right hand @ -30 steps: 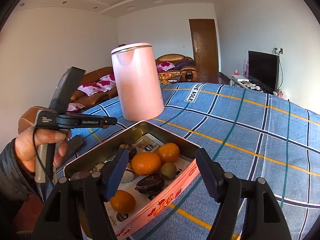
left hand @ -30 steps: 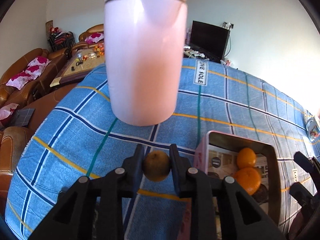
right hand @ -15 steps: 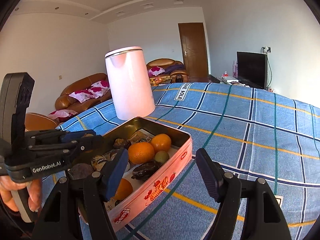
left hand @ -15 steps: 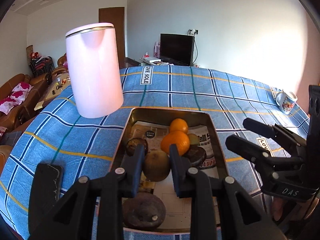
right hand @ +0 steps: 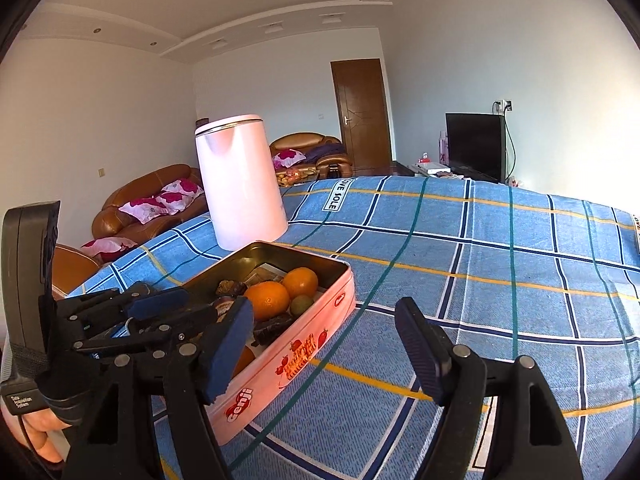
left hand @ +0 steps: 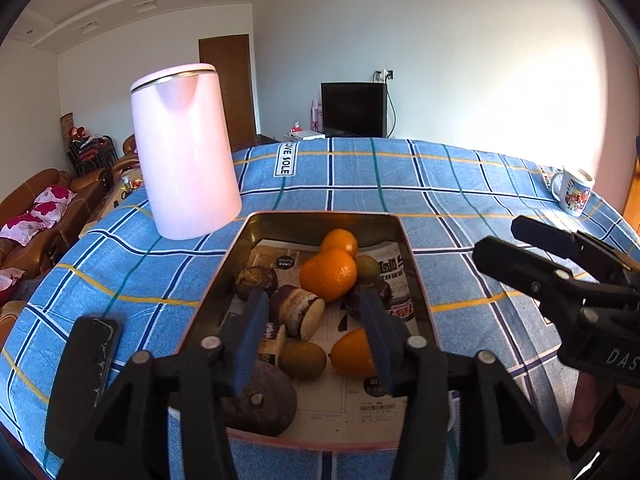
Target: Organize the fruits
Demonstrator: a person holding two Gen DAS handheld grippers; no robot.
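Note:
A pink tin (left hand: 418, 280) (right hand: 304, 348) on the blue plaid cloth holds oranges (left hand: 329, 273) (right hand: 267, 300), dark fruits and a brown-green kiwi (left hand: 303, 359). My left gripper (left hand: 314, 330) is open and empty above the tin's near end; the kiwi lies in the tin below its fingers. My right gripper (right hand: 324, 350) is open and empty, hovering to the right of the tin; it shows at the right in the left wrist view (left hand: 532, 248).
A tall pink kettle (left hand: 186, 152) (right hand: 240, 180) stands behind the tin to the left. A black phone (left hand: 82, 376) lies left of the tin. A mug (left hand: 574, 192) stands at the table's far right. Sofas and a TV lie beyond.
My left gripper carried the kiwi from in front of the kettle over the tin, then opened; the kiwi now lies in the tin. The right gripper stayed open.

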